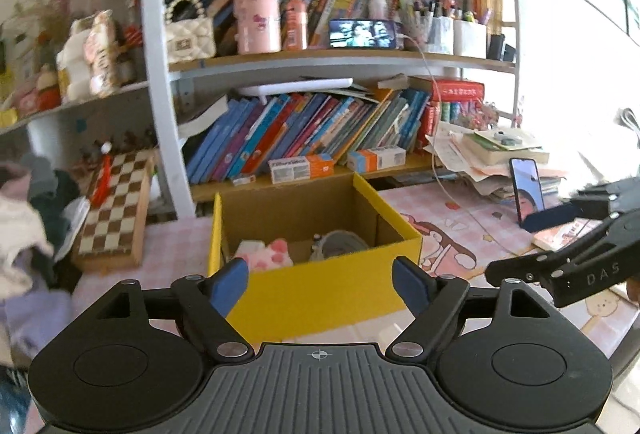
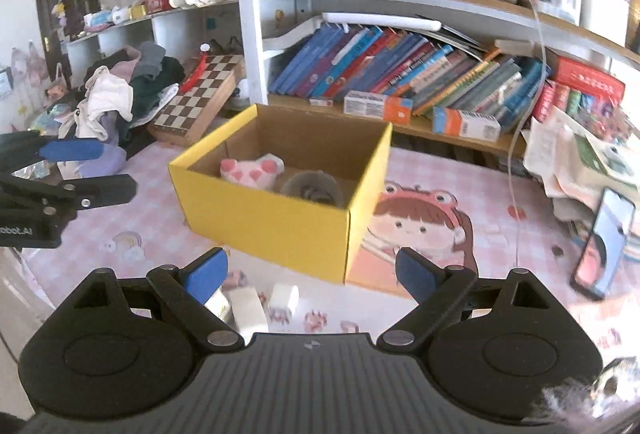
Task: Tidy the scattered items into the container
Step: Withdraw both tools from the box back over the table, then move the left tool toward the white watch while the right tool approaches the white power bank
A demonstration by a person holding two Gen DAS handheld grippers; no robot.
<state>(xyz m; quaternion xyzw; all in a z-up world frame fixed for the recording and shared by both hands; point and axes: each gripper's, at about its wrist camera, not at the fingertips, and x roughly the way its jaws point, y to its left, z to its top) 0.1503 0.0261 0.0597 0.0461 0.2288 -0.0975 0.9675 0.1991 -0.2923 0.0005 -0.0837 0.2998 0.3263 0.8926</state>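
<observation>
Left wrist view: left tongs (image 1: 320, 284) spread wide, empty, hovering just short of the yellow box (image 1: 316, 286) on the pink surface (image 1: 460, 218). Inside the box: pink-and-white plush piece (image 1: 266, 252) and a grey round thing (image 1: 340, 244), too blurred to name. Right tongs (image 1: 560, 234) show at the right edge, nothing seen between them.

Right wrist view: right tongs (image 2: 308, 274) wide apart, empty, low over the surface. Small white blocks (image 2: 256, 304) lie loose just in front of the box's near wall, close to the tongs' left finger (image 2: 206, 276); these look like the remaining scattered items. Guess: light, soft or foamy, squashable, not fragile. Best taken across the short sides of one block at mid-height, gentle squeeze. Left tongs at left edge, spread, empty.
</observation>
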